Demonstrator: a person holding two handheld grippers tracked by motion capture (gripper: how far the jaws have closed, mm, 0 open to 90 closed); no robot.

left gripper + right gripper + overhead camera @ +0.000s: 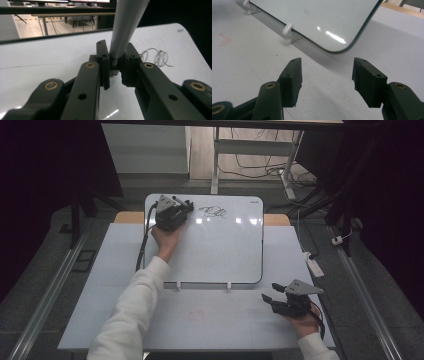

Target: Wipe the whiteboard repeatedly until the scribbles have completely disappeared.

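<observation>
The left gripper (186,206) is clamping a grey marker (125,27) at the whiteboard's (220,255) far left, beside one finished scribble (214,211), most of the board remaining blank, while the right gripper (270,292) is idling, jaws wide, at near right.

The whiteboard (220,250) was glossy white with a thin dark rim and a black looping scribble (214,211). The marker (126,27) was pale grey. Both hand-held grippers, left (186,206) and right (270,297), were black, with brass-coloured pins. The worktop (200,320) was pale grey-white with faint reddish smudges.
</observation>
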